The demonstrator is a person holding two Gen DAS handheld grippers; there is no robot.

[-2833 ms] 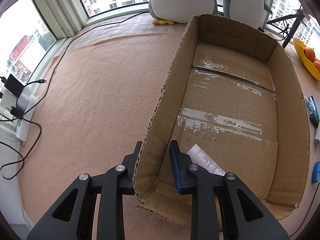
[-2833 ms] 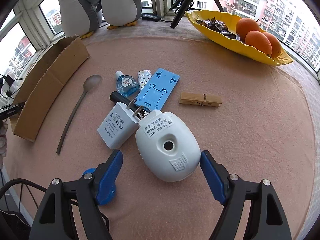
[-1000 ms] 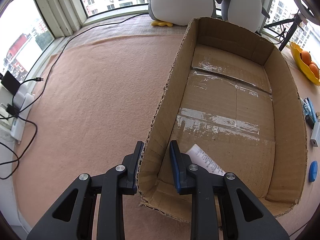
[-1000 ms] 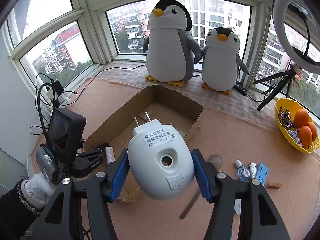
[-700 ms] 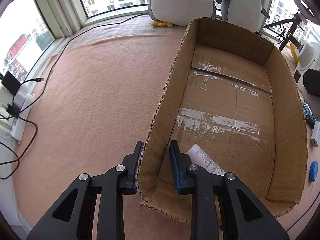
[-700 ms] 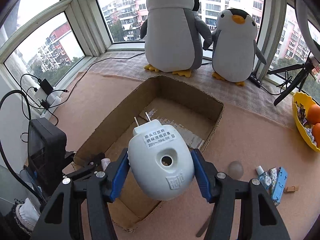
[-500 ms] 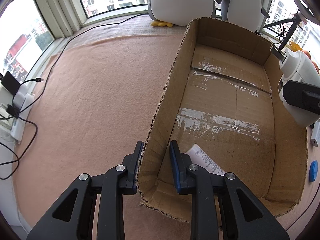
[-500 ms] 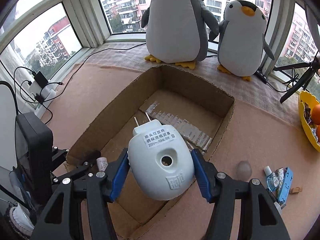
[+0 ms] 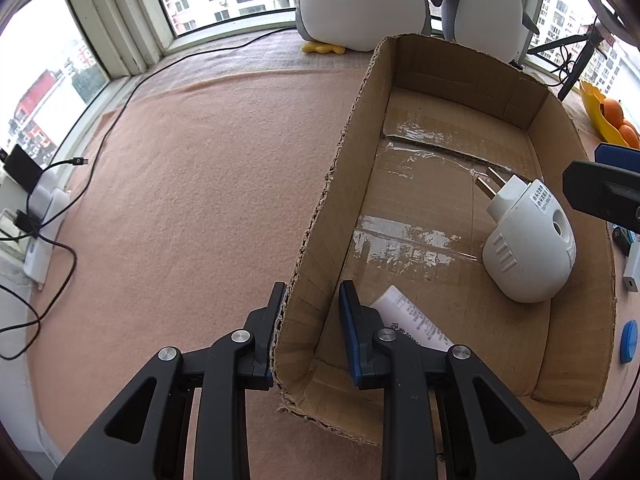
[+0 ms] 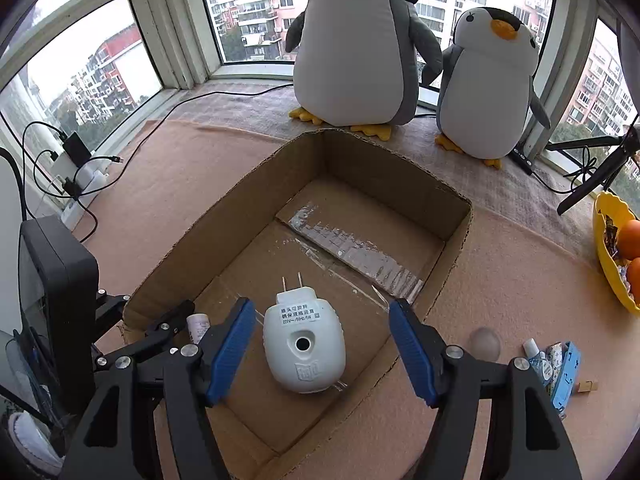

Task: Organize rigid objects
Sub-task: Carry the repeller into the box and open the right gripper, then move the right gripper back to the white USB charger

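An open cardboard box [image 9: 332, 200] lies on the pink felt. My left gripper [image 9: 312, 300] is shut on its near left wall, one finger outside and one inside. A white plug-in device [image 10: 304, 344] with two metal prongs lies on the box floor [image 10: 360, 248]. My right gripper [image 10: 320, 312] hovers over it with its jaws opening; the blue pads stand clear of the device on both sides. In the left wrist view the device [image 9: 528, 248] rests by the right wall, below the right gripper's finger [image 9: 600, 196]. A white tube [image 9: 412, 324] lies in the near corner.
Two plush penguins [image 10: 352, 52] stand behind the box. A spoon [image 10: 485, 344], a dropper bottle [image 10: 538, 356], a blue stand [image 10: 566, 376] and a clothespin [image 10: 586, 387] lie to its right. A yellow fruit bowl [image 10: 604, 240] sits far right. A power strip [image 9: 40, 232] with cables lies left.
My right gripper carried the white device from the table over the box, came down and opened; the device now lies on the box floor. My left gripper kept its hold on the wall.
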